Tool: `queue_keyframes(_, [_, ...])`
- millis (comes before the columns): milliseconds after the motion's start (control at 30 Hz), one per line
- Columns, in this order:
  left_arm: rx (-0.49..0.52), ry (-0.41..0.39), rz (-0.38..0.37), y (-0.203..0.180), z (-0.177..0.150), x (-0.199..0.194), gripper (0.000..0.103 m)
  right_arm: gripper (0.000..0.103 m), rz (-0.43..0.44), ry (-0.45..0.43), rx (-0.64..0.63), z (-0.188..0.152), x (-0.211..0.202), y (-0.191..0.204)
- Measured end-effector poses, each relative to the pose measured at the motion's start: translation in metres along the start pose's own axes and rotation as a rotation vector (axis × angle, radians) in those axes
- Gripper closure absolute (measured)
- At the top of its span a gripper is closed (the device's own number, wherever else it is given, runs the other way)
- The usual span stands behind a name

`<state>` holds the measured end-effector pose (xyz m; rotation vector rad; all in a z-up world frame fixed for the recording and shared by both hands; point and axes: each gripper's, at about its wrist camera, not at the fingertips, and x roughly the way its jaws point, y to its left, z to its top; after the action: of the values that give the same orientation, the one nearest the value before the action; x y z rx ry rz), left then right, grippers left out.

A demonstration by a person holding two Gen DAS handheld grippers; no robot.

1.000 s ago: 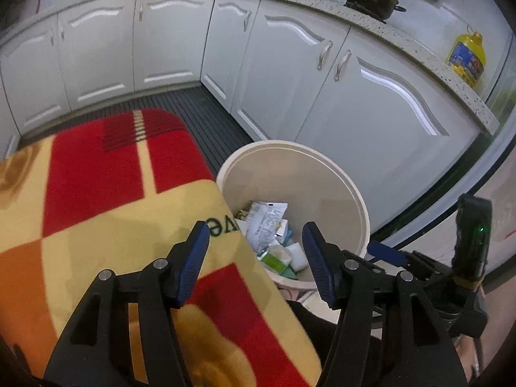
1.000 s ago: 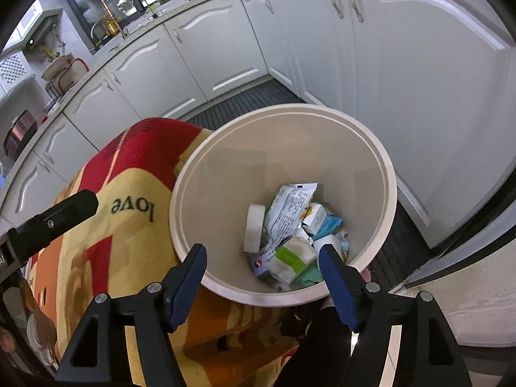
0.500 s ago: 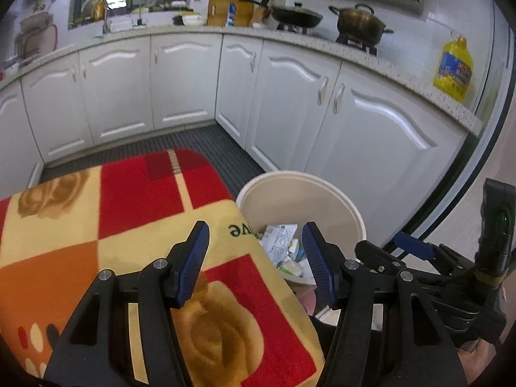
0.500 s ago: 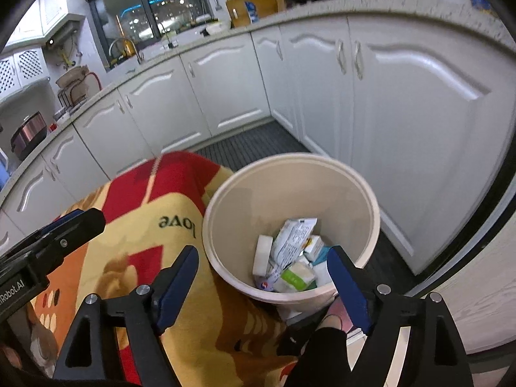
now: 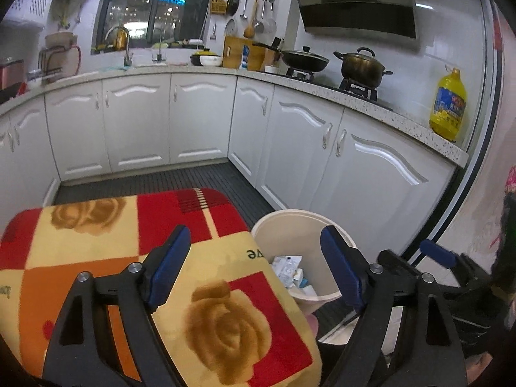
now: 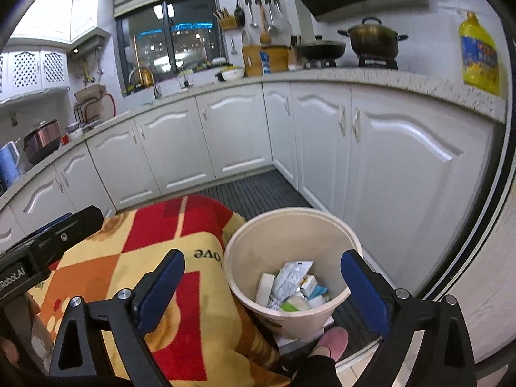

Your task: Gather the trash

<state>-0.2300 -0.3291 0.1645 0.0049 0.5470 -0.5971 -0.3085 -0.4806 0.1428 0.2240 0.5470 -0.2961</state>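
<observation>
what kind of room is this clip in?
A home kitchen, almost certainly: white base cabinets under a speckled counter, a lidded pot on a gas burner below a range hood, and a sink tap by the window.

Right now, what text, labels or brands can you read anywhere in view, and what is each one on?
"love", upside down: on the blanket beside the trash bin.
"Robot.AI", start cut off: on the left claw's body.
Oil bottle blue label: too blurred to read.
Wrappers in the bin: print too small to read.
Both claws open, empty.

Bin point(image 5: 292, 222) base behind blanket point(image 5: 225, 306)
</observation>
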Motion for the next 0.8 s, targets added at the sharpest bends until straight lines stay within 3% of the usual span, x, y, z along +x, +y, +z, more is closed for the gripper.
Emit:
queue_keyframes(400, [0.06,-0.073,0.071,0.0,-0.005,-0.026,0.021,0.0,-0.029,-0.098,-0.035,0.0,-0.027,0.015])
queue_keyframes(800, [0.052,-0.084,0.057,0.004,-0.007,-0.029,0.021,0.0,-0.045,-0.108,-0.009,-0.001,-0.032,0.008])
